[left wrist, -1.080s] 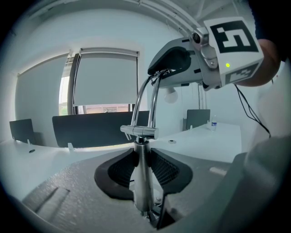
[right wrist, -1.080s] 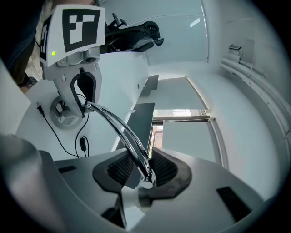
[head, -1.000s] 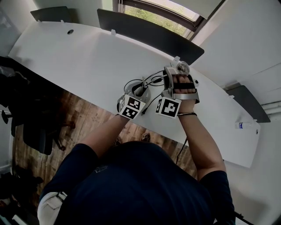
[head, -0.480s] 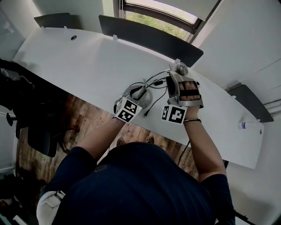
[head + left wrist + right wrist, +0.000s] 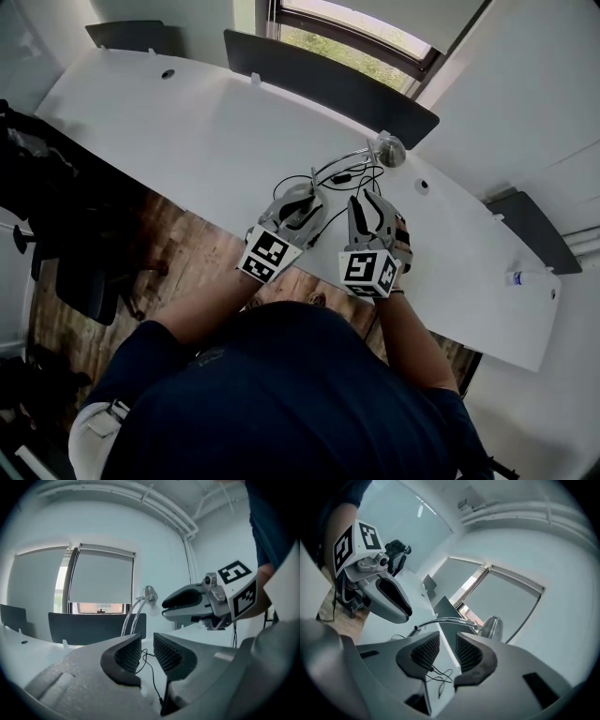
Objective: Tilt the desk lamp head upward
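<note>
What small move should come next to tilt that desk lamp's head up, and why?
Probably ease the right gripper forward to the lamp head. Both it and the left gripper sit short of the lamp, jaws apart and empty, having just closed partway.

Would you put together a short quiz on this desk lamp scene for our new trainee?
1. True or false: the right gripper is clamped on the lamp head.
2. What lies on the white desk beside the lamp? A) a black cable B) a mug C) a book
3. Fill in: the left gripper has ____ between its jaws.
Key: 1 false, it stands clear of the lamp, jaws apart. 2 A. 3 nothing. Both grippers' jaws have just been closing, with nothing between them.
</note>
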A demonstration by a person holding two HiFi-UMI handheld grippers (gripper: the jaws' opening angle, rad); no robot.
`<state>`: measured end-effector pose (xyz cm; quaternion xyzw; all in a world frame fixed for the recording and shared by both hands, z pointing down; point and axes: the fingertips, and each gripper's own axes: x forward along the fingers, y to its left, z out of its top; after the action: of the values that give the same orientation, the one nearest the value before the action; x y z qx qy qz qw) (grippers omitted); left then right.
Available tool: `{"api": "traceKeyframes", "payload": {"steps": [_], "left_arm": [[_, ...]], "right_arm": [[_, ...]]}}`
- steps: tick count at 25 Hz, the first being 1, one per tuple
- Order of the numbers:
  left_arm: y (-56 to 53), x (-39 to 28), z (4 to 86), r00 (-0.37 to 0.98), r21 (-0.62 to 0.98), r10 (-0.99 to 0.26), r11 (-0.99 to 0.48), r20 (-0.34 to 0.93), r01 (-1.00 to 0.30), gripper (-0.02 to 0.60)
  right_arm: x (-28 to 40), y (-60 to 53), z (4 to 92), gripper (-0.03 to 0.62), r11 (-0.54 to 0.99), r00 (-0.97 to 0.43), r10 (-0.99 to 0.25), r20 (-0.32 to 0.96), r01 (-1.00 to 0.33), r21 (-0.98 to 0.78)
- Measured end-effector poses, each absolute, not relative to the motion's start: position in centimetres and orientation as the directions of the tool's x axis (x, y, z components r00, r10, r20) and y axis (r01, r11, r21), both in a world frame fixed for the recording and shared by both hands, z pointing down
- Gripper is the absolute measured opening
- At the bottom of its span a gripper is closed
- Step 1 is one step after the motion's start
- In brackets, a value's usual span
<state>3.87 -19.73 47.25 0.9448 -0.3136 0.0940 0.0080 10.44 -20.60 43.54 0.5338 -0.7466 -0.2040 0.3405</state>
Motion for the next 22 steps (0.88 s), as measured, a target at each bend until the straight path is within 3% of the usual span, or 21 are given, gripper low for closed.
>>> {"api": "traceKeyframes", "payload": {"steps": [7,22], "left_arm": [[-17.7,3.0,44.0,0.796,-0.009,-0.596,-0.801,0.102,-0.599,0.039],[-14.6,3.3,44.3,0.819,0.011,-0.567,-0.822,0.089,-0.570,0.008]], "right_arm": [[8.5,-18.2,43.7,0.039,0.408,-0.326,-0.905,0.273,-0.847,0.341],[5.9,-14.5,45.8,0.011,0.496,-0.466,-0.855,0.228,-0.864,0.092]]}}
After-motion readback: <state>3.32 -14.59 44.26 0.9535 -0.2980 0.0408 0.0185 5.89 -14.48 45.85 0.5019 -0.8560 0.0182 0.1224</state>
